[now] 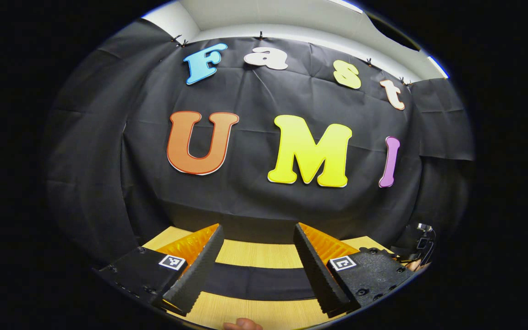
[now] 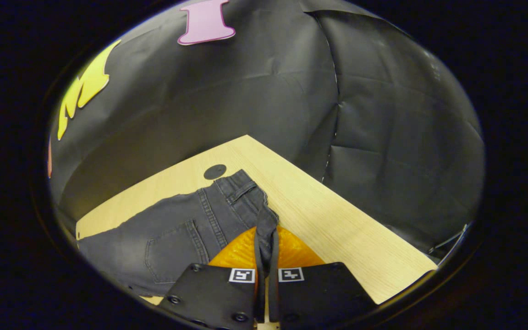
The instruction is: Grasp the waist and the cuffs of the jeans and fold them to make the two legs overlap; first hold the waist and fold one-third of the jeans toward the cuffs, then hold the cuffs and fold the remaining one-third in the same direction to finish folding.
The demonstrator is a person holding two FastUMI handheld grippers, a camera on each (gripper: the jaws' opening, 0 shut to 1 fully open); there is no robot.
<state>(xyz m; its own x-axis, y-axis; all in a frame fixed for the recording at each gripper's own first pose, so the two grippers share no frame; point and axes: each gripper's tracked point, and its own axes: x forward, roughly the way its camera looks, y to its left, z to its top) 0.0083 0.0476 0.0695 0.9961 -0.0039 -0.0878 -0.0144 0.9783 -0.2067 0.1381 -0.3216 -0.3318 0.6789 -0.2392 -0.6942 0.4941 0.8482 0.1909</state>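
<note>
Dark grey jeans [image 2: 186, 233] lie flat on a pale wooden table at lower left of the right gripper view, back pocket and belt loop up, waist toward centre, one waist corner pulled up into a narrow pinched fold.

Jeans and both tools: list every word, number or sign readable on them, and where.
No words or numbers readable.
jeans: no brand or tag text shows.
left tool: square patterned markers, no letters.
right tool: square markers likewise, no letters.
</note>
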